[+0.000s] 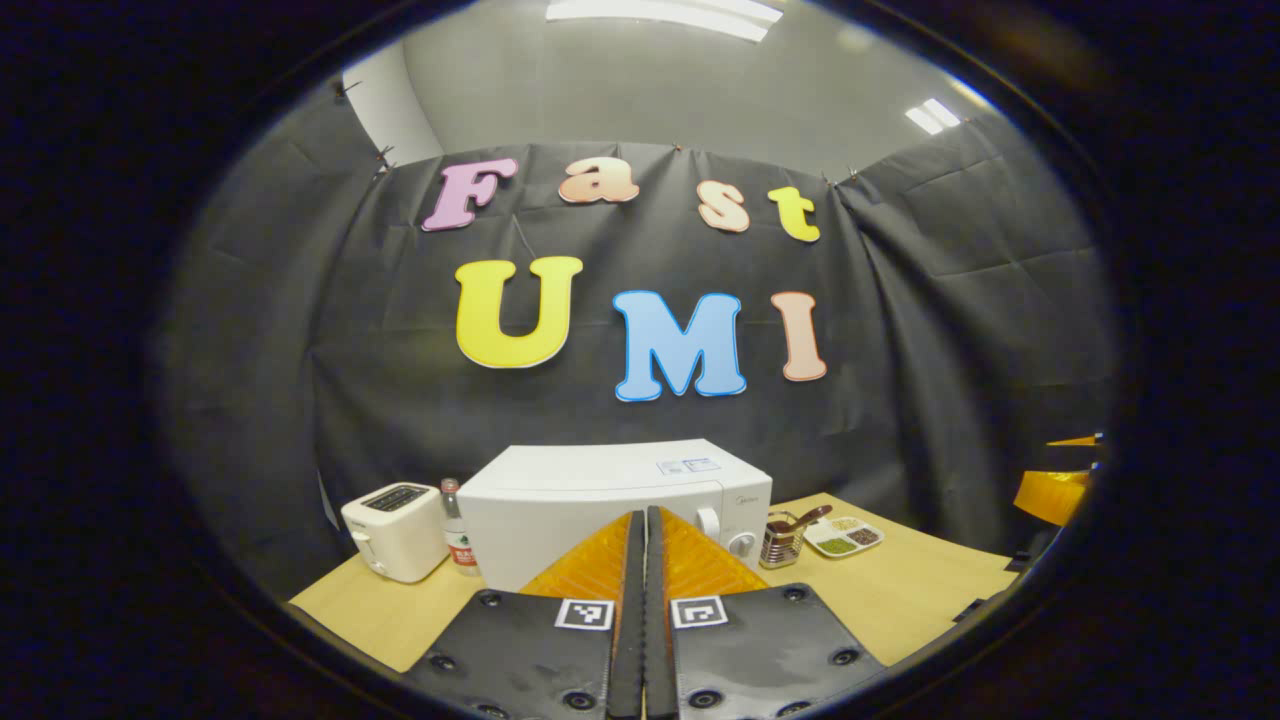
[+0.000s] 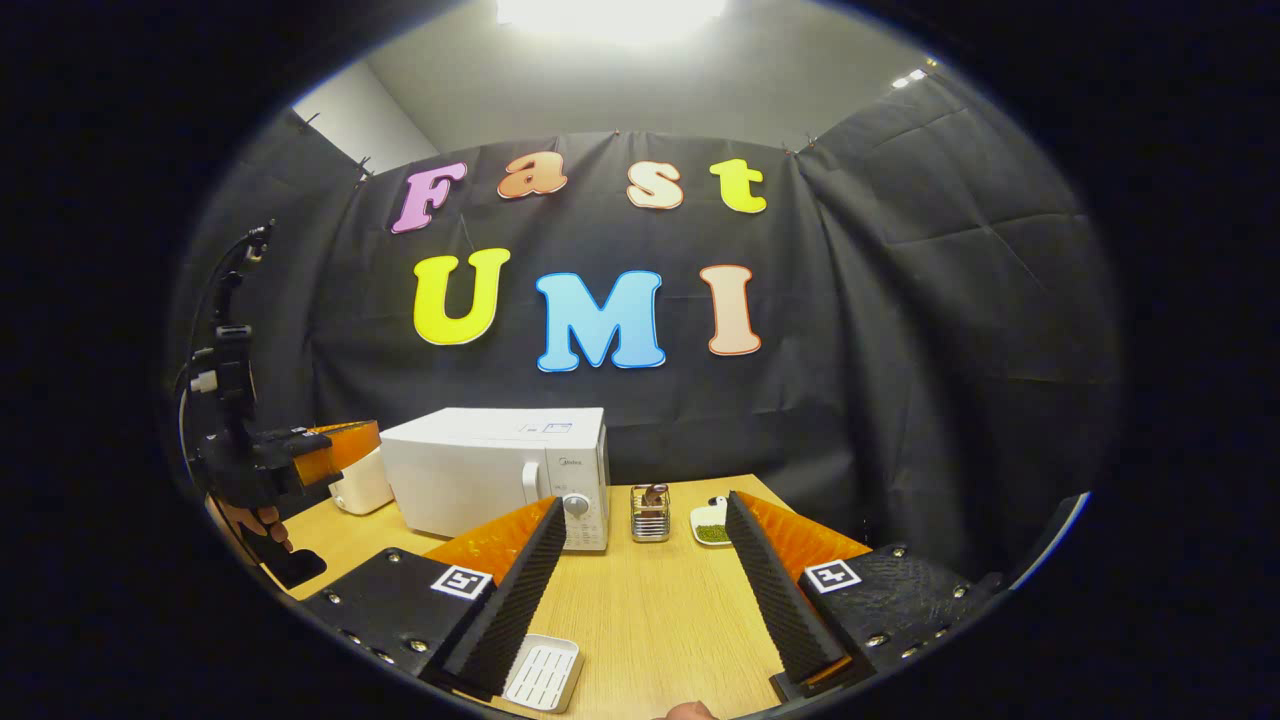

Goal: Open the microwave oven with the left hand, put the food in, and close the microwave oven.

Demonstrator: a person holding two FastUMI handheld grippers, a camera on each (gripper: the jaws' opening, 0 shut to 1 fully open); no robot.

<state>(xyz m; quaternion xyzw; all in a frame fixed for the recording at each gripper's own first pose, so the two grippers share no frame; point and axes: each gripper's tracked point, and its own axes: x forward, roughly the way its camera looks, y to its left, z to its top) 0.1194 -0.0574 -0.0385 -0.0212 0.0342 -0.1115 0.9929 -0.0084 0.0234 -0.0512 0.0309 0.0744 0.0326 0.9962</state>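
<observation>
The white microwave (image 1: 600, 495) stands on the wooden table with its door closed and its dials at the right side. My left gripper (image 1: 645, 516) is shut with nothing between its fingers, and points at the microwave's front from a short way off. In the right gripper view the microwave (image 2: 495, 468) sits back left. My right gripper (image 2: 644, 498) is open wide and empty above the table. A small white ridged tray (image 2: 545, 672) lies just below its left finger. A divided dish with green and brown food (image 1: 843, 537) lies right of the microwave.
A white toaster (image 1: 395, 530) and a bottle (image 1: 458, 535) stand left of the microwave. A metal utensil holder (image 1: 783, 540) stands between microwave and dish. A hand (image 2: 255, 520) holds the left gripper at the table's left edge. The table (image 2: 660, 610) has bare wood in front.
</observation>
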